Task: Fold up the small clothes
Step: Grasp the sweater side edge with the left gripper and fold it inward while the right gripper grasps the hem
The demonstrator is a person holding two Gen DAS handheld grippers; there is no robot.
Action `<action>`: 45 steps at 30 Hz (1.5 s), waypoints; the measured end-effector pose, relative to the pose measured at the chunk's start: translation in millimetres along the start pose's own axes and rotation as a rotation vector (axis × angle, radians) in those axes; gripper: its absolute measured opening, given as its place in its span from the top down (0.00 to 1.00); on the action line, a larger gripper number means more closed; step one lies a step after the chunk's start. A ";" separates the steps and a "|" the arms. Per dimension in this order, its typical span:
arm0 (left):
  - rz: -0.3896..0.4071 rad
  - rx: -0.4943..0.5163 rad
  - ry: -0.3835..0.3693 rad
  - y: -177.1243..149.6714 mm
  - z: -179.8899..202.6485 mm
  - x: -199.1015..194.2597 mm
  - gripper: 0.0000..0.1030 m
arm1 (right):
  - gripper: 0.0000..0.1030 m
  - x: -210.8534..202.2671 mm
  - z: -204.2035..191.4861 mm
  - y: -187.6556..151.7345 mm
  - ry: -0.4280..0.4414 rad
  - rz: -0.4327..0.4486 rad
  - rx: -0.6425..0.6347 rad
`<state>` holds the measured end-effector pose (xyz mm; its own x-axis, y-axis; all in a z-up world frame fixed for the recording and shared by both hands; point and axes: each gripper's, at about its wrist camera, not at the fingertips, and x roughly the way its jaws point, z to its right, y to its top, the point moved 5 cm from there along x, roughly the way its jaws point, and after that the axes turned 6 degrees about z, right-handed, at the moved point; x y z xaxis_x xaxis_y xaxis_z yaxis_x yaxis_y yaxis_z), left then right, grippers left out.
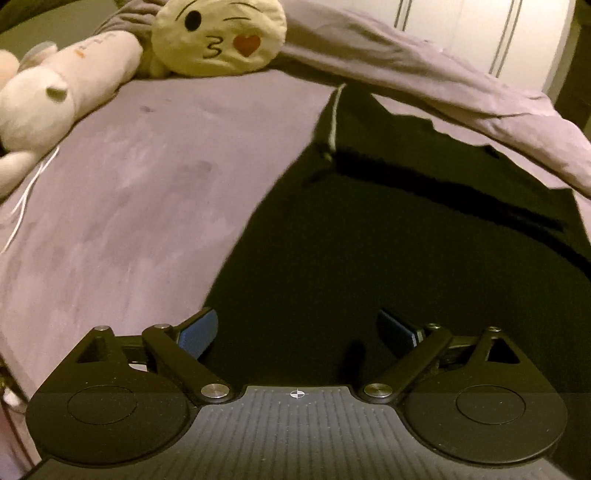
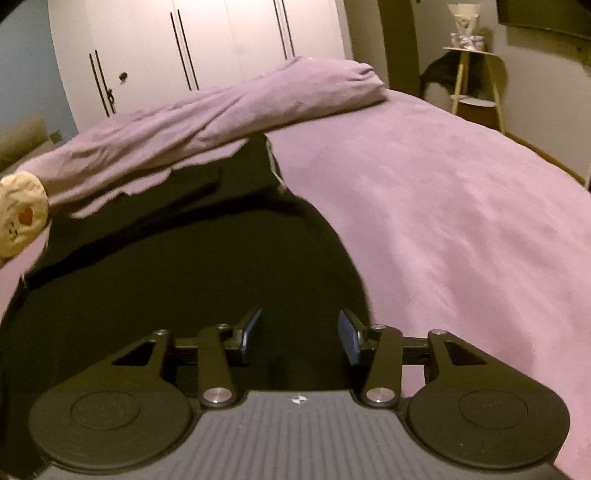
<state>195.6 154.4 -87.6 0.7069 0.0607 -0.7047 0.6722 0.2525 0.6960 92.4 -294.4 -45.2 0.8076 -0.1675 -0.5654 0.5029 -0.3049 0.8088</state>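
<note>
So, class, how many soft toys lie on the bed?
2: a white plush at the left edge, and a yellow kissing-face cushion beside it. Others may be hidden.

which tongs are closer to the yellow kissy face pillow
Left, as far as the views show. The left tongs hang open over the dark garment, with the yellow pillow up ahead. From the right tongs the pillow sits far off at the left edge.
</note>
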 end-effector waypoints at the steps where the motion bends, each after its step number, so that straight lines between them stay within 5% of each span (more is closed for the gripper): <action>1: 0.001 0.008 -0.006 -5.9 -1.4 -6.8 0.06 | 0.55 -9.5 4.5 -5.4 -0.006 0.000 0.006; 13: -0.011 -0.022 -0.039 -36.3 -22.1 -40.2 0.06 | 0.52 -22.9 50.6 -44.7 -0.012 -0.096 0.154; 18: -0.029 -0.062 -0.043 -33.3 -32.0 -38.6 0.06 | 0.77 -21.4 47.8 -51.4 0.028 -0.106 0.167; 26: -0.062 -0.073 -0.005 -30.1 -46.8 -25.0 0.08 | 0.75 -14.5 43.0 -48.9 0.039 -0.142 0.155; 32: -0.162 -0.078 -0.022 -39.6 -54.6 -11.7 0.31 | 0.73 -13.9 38.9 -47.7 0.062 -0.161 0.117; 43: -0.276 0.053 -0.092 -43.7 -48.3 -10.5 0.37 | 0.75 -6.9 37.0 -42.8 0.095 -0.242 0.064; 45: -0.288 0.058 -0.112 -43.9 -46.6 -10.6 0.56 | 0.74 -4.2 35.9 -42.4 0.103 -0.258 0.048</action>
<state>148.3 187.6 -117.1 0.5032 -0.1129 -0.8568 0.8576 0.1877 0.4789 56.6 -314.4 -82.9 0.6829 0.0166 -0.7303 0.6830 -0.3692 0.6303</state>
